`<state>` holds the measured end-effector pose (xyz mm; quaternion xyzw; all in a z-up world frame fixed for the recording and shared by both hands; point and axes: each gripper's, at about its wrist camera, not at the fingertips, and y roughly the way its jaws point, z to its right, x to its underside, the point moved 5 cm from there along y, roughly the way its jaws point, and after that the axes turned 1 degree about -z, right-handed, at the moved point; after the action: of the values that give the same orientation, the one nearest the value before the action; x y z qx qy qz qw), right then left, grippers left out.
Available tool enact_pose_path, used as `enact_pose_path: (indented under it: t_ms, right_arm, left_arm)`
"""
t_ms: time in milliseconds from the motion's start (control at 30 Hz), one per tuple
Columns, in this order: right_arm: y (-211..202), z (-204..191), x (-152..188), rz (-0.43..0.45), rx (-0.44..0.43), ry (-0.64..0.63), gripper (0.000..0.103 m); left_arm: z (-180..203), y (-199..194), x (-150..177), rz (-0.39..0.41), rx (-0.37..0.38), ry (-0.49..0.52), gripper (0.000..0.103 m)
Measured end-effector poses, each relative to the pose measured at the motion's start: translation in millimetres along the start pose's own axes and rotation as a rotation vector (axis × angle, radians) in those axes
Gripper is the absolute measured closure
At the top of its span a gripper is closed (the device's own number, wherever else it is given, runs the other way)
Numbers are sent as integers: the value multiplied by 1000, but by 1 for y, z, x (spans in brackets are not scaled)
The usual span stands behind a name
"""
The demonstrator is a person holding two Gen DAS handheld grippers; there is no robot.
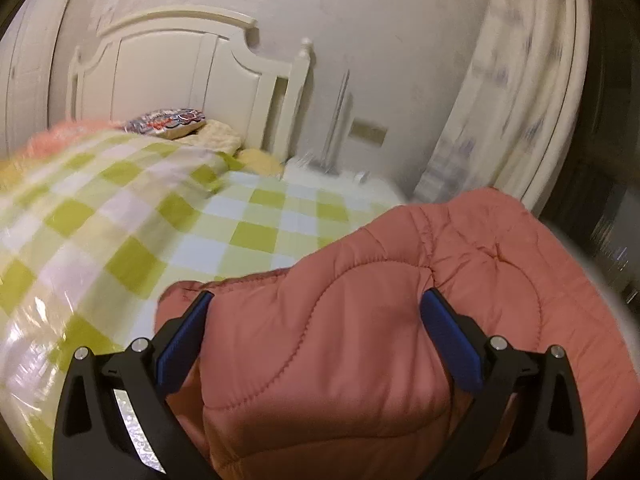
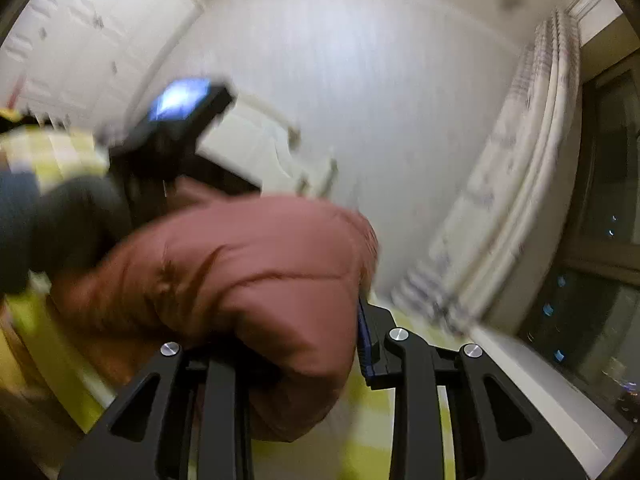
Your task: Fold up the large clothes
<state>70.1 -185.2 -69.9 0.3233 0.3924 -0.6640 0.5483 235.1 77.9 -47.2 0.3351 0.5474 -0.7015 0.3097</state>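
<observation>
A salmon-pink quilted jacket point(image 1: 360, 320) is bunched into a thick bundle over the green-and-white checked bed point(image 1: 160, 232). My left gripper point(image 1: 316, 308) has its blue pads point(image 1: 184, 340) on both sides of the bundle, jaws wide around it. In the right wrist view the same jacket point(image 2: 248, 276) fills the space between my right gripper's point(image 2: 280, 344) fingers; only the right blue pad point(image 2: 364, 344) shows, the left one is hidden by fabric. The other gripper point(image 2: 176, 120) shows blurred at upper left, beside the jacket.
A white headboard point(image 1: 180, 64) and a patterned pillow point(image 1: 168, 122) stand at the far end of the bed. A pale curtain point(image 1: 512, 100) hangs at right by a dark window point(image 2: 600, 260). A white wardrobe point(image 2: 92, 32) is at upper left.
</observation>
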Motion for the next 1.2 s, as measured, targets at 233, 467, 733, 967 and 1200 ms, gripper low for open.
enact_pose_path:
  t_ms: [233, 467, 733, 967, 1200]
  right_arm:
    - [37, 40, 63, -371, -302, 256, 47]
    - [-41, 61, 7, -104, -449, 179, 48]
    - [18, 9, -13, -213, -528, 171, 46]
    - [16, -5, -6, -253, -433, 30, 46]
    - [34, 2, 2, -316, -434, 117, 39]
  left_arm:
    - [46, 47, 8, -202, -100, 211, 2]
    - [30, 47, 9, -206, -87, 173, 2]
    - [33, 46, 10, -205, -95, 193, 2]
    - [39, 42, 10, -177, -104, 214, 2]
    - [38, 35, 10, -151, -85, 197, 2]
